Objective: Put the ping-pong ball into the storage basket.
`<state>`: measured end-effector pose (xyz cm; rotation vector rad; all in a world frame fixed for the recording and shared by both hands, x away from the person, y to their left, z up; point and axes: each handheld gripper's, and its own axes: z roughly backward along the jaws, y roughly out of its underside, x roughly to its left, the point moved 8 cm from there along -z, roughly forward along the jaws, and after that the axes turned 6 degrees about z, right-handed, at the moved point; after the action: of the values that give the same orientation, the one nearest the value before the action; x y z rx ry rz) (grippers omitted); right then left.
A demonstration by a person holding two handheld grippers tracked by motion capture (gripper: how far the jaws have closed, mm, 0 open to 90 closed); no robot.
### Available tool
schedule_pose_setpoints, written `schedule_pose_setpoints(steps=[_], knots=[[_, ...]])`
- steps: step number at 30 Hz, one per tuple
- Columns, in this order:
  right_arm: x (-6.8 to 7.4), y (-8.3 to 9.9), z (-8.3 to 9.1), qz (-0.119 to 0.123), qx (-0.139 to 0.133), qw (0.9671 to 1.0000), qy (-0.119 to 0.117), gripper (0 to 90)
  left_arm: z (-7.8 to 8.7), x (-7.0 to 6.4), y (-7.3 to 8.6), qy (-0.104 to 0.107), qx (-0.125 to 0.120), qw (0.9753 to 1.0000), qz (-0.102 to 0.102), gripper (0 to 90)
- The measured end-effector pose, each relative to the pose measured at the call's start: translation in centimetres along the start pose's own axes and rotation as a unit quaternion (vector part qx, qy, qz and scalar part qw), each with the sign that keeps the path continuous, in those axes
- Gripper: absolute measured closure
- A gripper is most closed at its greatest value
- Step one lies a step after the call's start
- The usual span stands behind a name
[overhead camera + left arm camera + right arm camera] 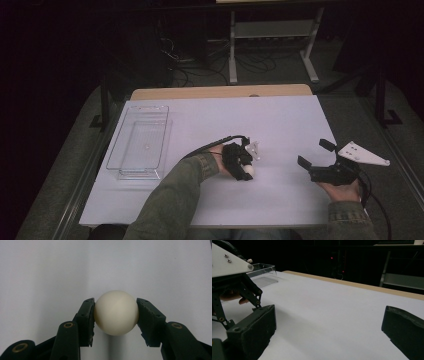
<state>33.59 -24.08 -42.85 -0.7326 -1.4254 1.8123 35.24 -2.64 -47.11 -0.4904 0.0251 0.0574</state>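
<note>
A cream-white ball (pixel 116 312) sits between the two black jaws of my left gripper (pixel 115 302), which is shut on its sides. From above, this ball (pixel 248 171) shows at the tip of the left gripper (pixel 245 167), low over the middle of the white table (pixel 280 120); I cannot tell whether it touches the surface. My right gripper (pixel 315 152) rests at the table's right side, open, with nothing between its wide-apart jaws. In the right gripper view the right gripper (pixel 328 325) faces bare tabletop, and the left gripper (pixel 234 285) stands at the left.
A clear plastic tray (pixel 139 142) lies at the table's left side, nothing inside it; it shows again as the tray (pixel 263 271) at the back left. Behind the table are a wooden edge strip (pixel 220 92), desk legs and cables on a dark floor.
</note>
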Motion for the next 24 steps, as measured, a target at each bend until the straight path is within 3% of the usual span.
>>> schedule_pose_setpoints(steps=[24], knots=[[0.0,-0.1,0.0,0.004,-0.001,1.0000,0.003,0.0,3.9,0.2,0.4,-0.020,0.013,0.9997,-0.002,51.1]])
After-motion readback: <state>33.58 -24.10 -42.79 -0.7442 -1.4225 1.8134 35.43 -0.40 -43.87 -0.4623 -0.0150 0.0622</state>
